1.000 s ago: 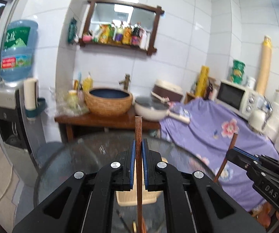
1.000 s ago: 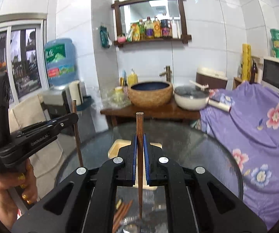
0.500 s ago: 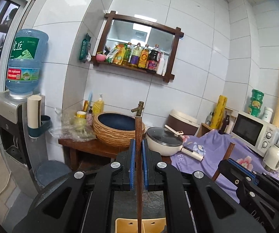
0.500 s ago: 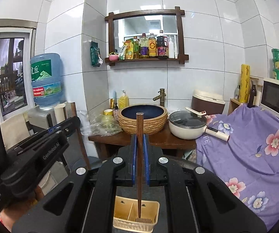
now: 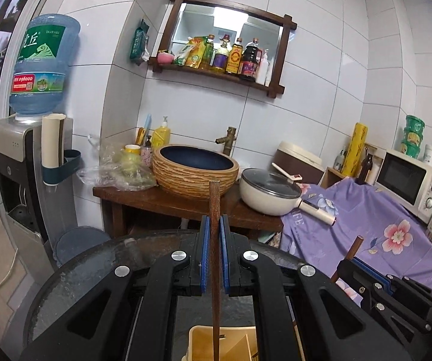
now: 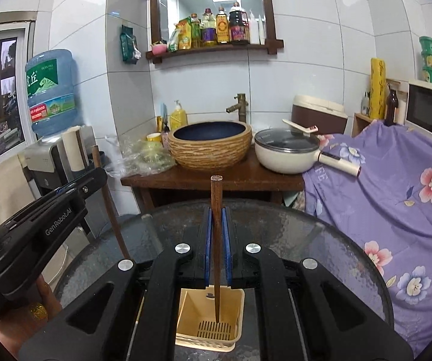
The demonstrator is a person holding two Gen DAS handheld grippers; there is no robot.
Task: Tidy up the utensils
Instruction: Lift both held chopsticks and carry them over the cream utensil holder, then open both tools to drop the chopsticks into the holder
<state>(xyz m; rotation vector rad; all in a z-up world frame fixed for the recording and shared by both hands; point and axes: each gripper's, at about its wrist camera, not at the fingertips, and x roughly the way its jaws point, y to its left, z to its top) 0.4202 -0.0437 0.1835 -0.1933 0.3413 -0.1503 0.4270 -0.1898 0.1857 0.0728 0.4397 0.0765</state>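
Two handheld grippers, each pinching one brown chopstick, hang over a round glass table [image 6: 321,240] in a tiled kitchen corner. At far left a single blue water jug [image 5: 40,66] sits upturned on a dispenser [image 5: 14,162]. The left gripper [image 5: 215,255] has its two blue-padded fingers [image 5: 204,252] pressed against a chopstick [image 5: 215,240] held upright, whose lower end drops toward a cream utensil basket [image 5: 198,341] at the bottom edge of the left wrist view; whether the tip is inside it cannot be told from there. In the right wrist view, the right gripper [image 6: 217,246] likewise clamps a second chopstick [image 6: 216,225], thick end up, its narrow tip lowered inside the same basket [image 6: 186,307], just above the slotted floor. One basket is visible, standing on the table. Behind, a wooden counter [image 6: 246,182] carries one woven-sided basin [image 6: 210,147] and one lidded cream pan [image 6: 288,150]. A wall shelf [image 6: 213,51] above holds a row of roughly half a dozen bottles. At right, a purple floral cloth [image 6: 381,186] drapes beside one microwave [image 6: 431,111].
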